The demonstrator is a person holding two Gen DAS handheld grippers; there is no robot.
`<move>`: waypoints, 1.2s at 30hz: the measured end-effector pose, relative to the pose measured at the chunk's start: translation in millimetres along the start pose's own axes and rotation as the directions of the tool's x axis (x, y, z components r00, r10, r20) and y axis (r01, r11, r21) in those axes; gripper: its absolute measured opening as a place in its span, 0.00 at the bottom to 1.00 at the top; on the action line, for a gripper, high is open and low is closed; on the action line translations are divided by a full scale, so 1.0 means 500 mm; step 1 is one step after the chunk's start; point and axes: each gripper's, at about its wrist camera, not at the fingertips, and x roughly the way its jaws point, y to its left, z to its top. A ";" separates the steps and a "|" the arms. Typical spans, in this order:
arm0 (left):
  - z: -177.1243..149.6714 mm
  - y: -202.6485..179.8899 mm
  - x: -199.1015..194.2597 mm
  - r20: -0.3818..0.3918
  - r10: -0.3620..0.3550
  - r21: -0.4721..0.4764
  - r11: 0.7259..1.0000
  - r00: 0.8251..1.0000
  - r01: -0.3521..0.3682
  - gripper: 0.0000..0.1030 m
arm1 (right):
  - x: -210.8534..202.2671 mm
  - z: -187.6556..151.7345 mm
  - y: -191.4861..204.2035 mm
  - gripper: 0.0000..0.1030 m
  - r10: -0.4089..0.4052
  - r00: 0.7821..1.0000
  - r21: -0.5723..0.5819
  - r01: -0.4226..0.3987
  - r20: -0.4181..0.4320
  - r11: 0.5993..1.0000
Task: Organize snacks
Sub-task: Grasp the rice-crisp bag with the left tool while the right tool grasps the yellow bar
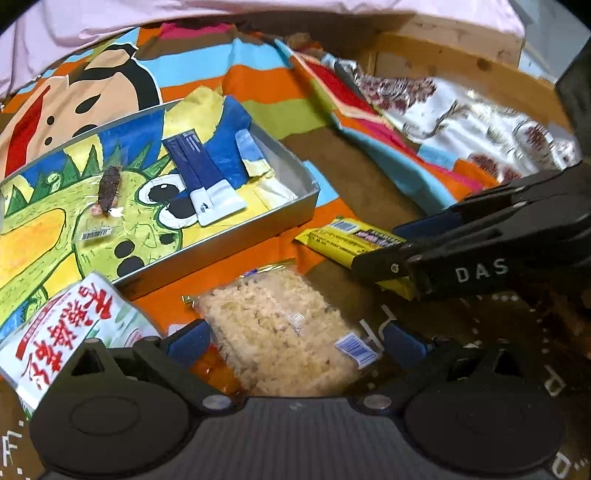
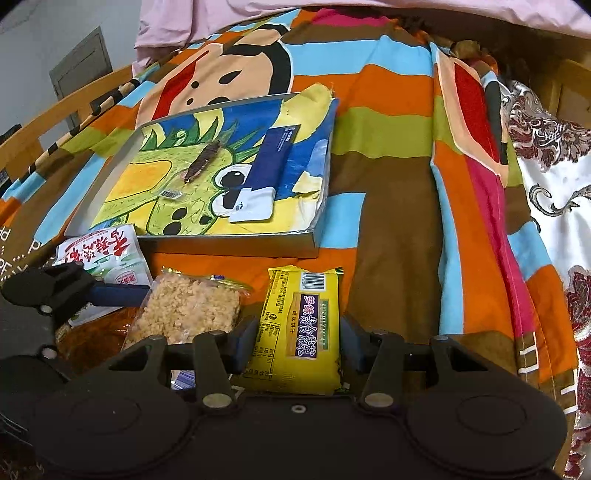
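We count two black grippers: the right gripper pinches one yellow foil biscuit packet; the left gripper stands spread around one clear puffed-rice bar packet. Beyond both lies one shallow grey cardboard tray, dinosaur-printed, holding two navy sachets and one dark wrapped stick; one white red-lettered packet touches its near corner.

Striped cartoon bedspread, wooden bed frame, grey wall.

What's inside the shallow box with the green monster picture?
Inside the box lie a dark brown snack in clear wrap and a blue-and-white packet. Whatever lies under the packet is hidden.
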 end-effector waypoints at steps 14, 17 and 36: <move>-0.013 0.008 -0.014 -0.016 0.016 0.013 1.000 1.000 -0.015 0.88 | -0.002 -0.006 0.016 0.50 0.006 1.000 -0.018 -0.006 -0.016 1.000; -0.023 0.009 -0.030 -0.012 0.006 0.022 1.000 1.000 -0.006 0.88 | -0.007 -0.010 0.023 0.50 0.011 1.000 -0.038 -0.012 -0.026 0.999; -0.048 0.020 -0.105 0.041 0.028 -0.077 0.997 0.999 -0.025 0.86 | -0.031 -0.052 0.069 0.50 -0.040 0.999 -0.067 0.040 0.003 0.997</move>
